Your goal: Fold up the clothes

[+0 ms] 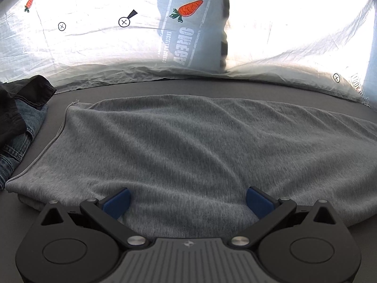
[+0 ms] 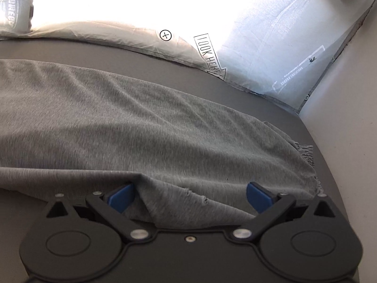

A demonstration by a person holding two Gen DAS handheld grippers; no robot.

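While both grippers' fingers (image 1: pixel 117 202) (image 2: pixel 121 198) spread wide, the grey garment's (image 1: pixel 188 141) near edge lies between them.

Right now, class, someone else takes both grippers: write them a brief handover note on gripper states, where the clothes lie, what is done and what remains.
Left gripper: open, over the near edge of the grey garment, gripping nothing.
Right gripper: open, near edge bunched between its fingers, not clamped.
The garment lies spread across the dark bed surface, below the pillows. Jeans and a dark garment sit heaped to the left.
Done: garment laid out. Left: grip and fold it, then the heap.
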